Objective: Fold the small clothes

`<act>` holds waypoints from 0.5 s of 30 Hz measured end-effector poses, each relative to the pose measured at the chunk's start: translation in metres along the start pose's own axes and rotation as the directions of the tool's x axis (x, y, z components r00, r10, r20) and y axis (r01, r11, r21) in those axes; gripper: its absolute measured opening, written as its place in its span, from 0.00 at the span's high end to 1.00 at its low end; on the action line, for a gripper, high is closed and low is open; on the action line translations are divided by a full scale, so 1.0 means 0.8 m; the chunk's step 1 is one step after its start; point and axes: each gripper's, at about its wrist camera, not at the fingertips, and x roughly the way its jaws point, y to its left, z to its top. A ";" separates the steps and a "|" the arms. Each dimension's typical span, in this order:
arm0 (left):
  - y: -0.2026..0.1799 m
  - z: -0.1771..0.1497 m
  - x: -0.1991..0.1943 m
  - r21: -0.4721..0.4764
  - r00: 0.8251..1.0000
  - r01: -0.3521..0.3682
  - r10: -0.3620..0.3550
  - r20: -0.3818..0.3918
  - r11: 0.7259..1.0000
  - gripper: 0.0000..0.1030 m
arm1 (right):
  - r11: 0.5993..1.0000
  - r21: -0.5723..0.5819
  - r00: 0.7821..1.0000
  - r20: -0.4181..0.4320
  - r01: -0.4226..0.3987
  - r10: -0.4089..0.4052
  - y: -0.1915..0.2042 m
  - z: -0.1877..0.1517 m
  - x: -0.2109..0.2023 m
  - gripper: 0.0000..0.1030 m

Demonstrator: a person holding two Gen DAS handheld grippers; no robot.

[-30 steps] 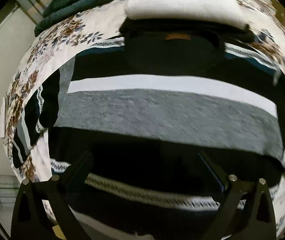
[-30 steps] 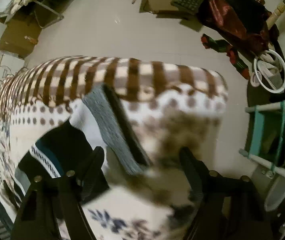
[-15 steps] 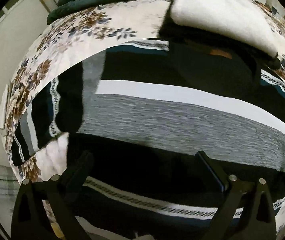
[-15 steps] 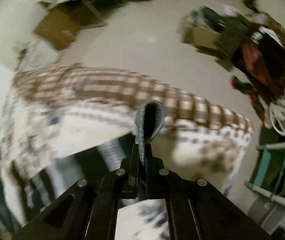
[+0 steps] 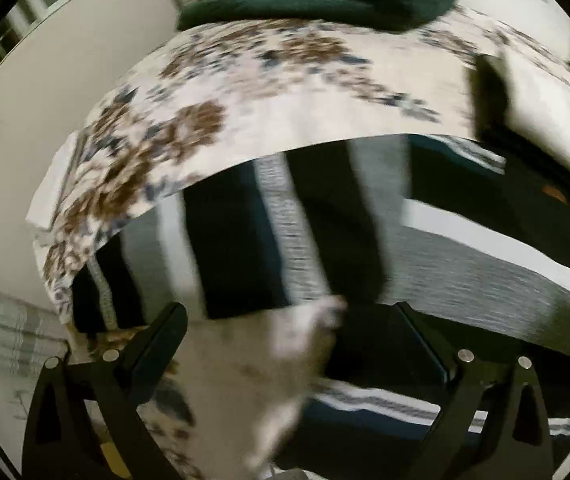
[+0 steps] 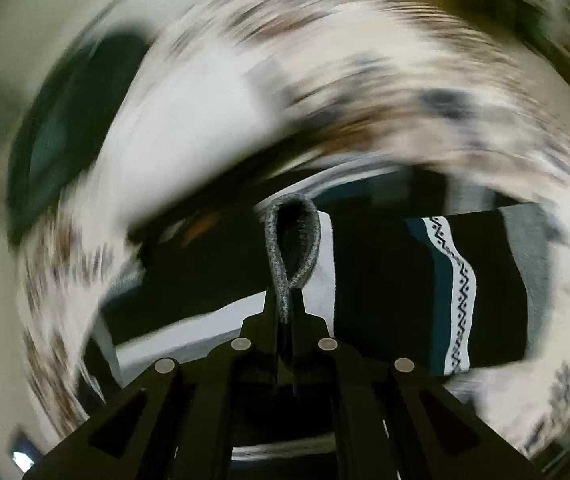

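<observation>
Two grippers work a black, grey and white striped knit sweater (image 5: 465, 264) lying on a floral quilted bedspread (image 5: 285, 92). Half a second ago the right gripper (image 6: 285, 312) faced the floor; now it has swung over the garment, clenched on a grey fabric loop (image 6: 291, 248), so a fold looks underway. The left gripper (image 5: 293, 320) hovers spread wide near the sleeve (image 5: 245, 232), grasping nothing.

Dim indoor light, heavy motion blur, perhaps worst rightward.

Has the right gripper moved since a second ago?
Yes. The right gripper, shut on the sweater's grey edge, swung from facing the floor to over the sweater on the bedspread.
</observation>
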 end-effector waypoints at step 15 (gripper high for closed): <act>0.136 -0.017 0.059 -0.165 0.996 -0.060 0.048 -0.073 0.984 0.00 | 0.915 -0.401 0.985 -0.135 0.043 -0.106 0.278 -0.111 0.157 0.96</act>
